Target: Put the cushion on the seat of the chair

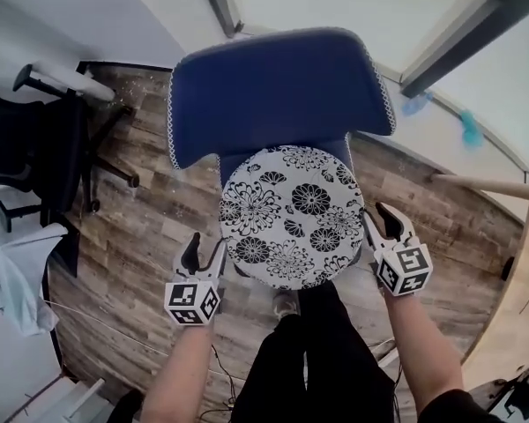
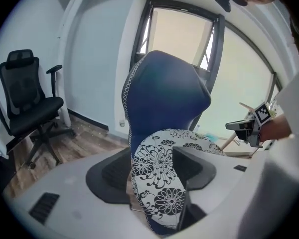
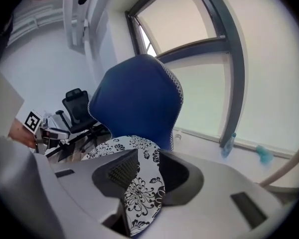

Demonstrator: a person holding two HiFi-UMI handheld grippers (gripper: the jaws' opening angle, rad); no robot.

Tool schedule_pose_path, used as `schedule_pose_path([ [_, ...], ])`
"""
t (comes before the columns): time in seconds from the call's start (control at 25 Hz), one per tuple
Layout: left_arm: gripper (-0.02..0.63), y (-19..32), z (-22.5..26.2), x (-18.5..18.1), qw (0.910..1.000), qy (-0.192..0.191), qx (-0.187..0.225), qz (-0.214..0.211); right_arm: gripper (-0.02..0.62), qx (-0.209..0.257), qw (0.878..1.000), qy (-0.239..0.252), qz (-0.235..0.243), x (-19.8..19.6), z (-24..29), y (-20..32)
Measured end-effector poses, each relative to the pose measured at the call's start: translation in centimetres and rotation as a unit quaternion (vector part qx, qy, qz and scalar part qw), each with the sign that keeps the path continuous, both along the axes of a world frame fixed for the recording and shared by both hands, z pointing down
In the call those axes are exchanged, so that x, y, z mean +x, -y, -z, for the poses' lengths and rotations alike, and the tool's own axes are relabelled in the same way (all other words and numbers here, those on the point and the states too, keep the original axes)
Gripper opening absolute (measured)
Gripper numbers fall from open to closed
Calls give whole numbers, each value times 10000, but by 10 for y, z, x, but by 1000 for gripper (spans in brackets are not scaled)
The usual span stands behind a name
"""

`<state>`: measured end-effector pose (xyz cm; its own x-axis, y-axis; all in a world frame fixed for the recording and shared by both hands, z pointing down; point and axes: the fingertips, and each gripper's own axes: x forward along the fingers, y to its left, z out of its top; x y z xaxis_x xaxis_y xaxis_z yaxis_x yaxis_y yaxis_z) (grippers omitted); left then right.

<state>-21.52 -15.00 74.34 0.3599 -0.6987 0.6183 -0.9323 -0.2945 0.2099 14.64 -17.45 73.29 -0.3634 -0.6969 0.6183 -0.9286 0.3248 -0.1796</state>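
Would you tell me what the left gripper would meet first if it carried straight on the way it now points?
The black-and-white floral round cushion is gripped between the left gripper's fingers; beyond it, probably the blue upholstered chair's backrest, though depth is unclear.

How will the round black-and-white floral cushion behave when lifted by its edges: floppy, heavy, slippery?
Probably light: the round black-and-white floral cushion is held only by edge pinches from the left gripper and right gripper. Likely soft yet self-supporting: its rim seems to bend at the left jaws, but it spans flat between the grippers. The fabric cover should resist slipping.
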Motion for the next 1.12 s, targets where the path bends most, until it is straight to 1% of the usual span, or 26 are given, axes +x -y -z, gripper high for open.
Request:
schedule_pose_path([
  [0.12,255,-19,19,14,9996,23,89,-256,131,152,9999,59,-18,-5,25,-12],
  [0.24,255,-35,49,20,9973,265,341,-596,120,262,9996,77,-16,-9,54,-24],
  [0.32,255,-43,70,19,9954,368,500,-724,117,320,9993,170,-116,-10,74,-31],
  [0.4,255,-51,90,15,9949,389,567,-734,117,362,9985,325,-265,-13,96,-40],
  [0.48,255,-56,111,13,9951,367,607,-692,117,464,9977,377,-308,-18,122,-48],
  [0.68,255,-48,171,26,9928,210,967,-678,117,784,9960,372,-203,-25,188,-58],
  [0.96,253,-31,245,40,9865,102,1487,-674,116,1169,9920,452,-141,-17,260,-61],
  [1.12,248,-38,280,43,9843,64,1609,-718,108,1293,9896,603,-152,-14,295,-71],
])
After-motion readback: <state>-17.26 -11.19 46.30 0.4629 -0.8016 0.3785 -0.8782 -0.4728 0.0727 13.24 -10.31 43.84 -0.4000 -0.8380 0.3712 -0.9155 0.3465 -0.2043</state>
